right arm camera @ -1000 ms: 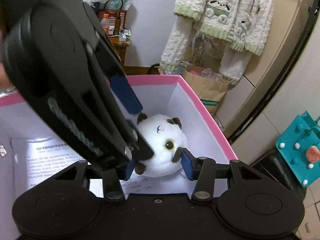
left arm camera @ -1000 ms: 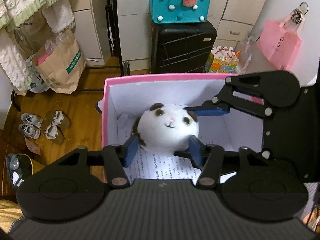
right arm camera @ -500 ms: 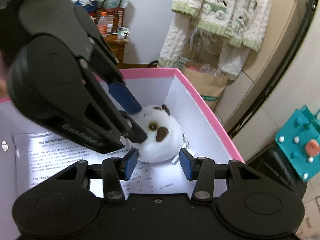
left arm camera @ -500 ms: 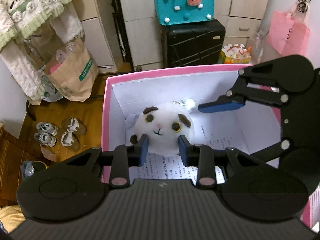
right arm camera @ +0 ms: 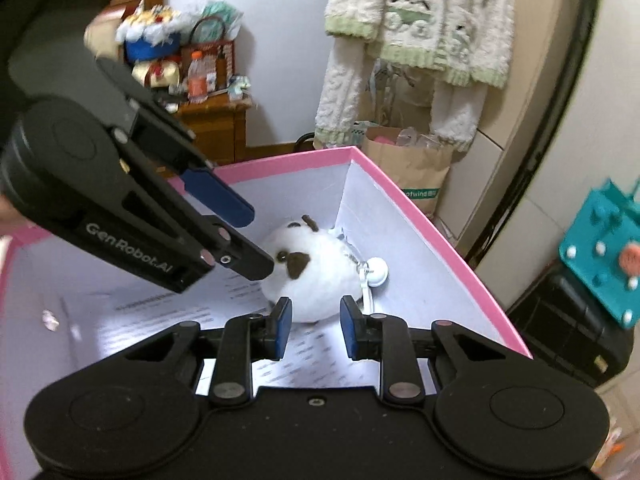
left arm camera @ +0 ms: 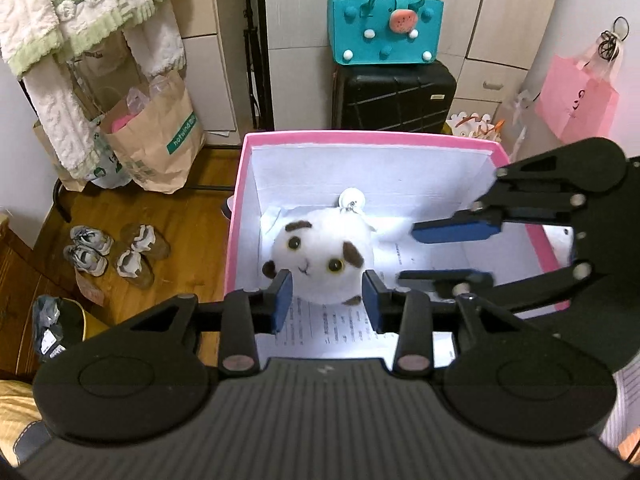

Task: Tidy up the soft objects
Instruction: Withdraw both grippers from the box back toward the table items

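A round white plush with brown patches and a white key-ring tag lies in the corner of a pink box, on a printed sheet. My left gripper frames the plush's near side and its jaws are opening. In the right wrist view the plush rests on the box floor just past the left gripper, whose lower fingertip is at its face. My right gripper is closing, with a gap between the pads and nothing in it. The plush lies just beyond its tips.
The box walls close in the plush on two sides. On the floor beyond the box are a paper bag, shoes and a black suitcase with a teal bag on it. A cream sweater hangs nearby.
The plush has rolled toward the box corner, and its face has turned. Both grippers have drawn back from it. The right jaws have narrowed; the left narrowed on it, then widened.
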`<state>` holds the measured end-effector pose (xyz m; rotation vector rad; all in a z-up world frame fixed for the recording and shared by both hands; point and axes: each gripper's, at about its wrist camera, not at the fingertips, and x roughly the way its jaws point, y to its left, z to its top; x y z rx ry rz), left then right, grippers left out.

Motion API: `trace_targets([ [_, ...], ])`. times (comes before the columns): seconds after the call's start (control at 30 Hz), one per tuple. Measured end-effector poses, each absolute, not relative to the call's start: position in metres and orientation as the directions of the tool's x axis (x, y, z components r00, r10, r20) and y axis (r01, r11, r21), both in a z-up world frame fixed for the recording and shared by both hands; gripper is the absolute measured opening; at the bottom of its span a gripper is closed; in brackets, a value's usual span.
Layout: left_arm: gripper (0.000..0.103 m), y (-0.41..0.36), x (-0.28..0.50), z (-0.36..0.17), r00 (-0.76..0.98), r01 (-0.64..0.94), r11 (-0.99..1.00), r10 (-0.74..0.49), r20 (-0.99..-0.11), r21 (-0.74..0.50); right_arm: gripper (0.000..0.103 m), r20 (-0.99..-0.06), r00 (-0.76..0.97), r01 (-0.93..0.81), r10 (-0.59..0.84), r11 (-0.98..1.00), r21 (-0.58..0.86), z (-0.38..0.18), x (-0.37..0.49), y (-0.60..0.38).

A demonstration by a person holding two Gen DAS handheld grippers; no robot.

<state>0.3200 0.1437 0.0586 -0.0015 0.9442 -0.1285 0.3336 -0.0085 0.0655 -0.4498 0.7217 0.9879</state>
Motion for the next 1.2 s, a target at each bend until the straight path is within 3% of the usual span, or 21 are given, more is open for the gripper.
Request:
trace_targets([
  [0.4, 0.041, 0.139, 0.263, 0.103, 0.584, 0.162, 0.979, -0.196, -0.788, -0.123, 0.036, -0.675, 0.361, -0.804, 0.643, 0.582, 0.124, 0.119, 0.289, -0.084],
  [0.57, 0.043, 0.123, 0.232, 0.128, 0.613, 0.212, 0.97, -0.224, -0.757, -0.116, 0.045, -0.673, 0.389, -0.756, 0.628, 0.636, 0.156, 0.142, 0.27, -0.112],
  [1.2, 0.063, 0.03, 0.148, 0.159, 0.672, 0.403, 0.911, -0.36, -0.647, -0.089, 0.058, -0.634, 0.55, -0.65, 0.544, 0.756, 0.084, 0.161, 0.166, -0.227],
])
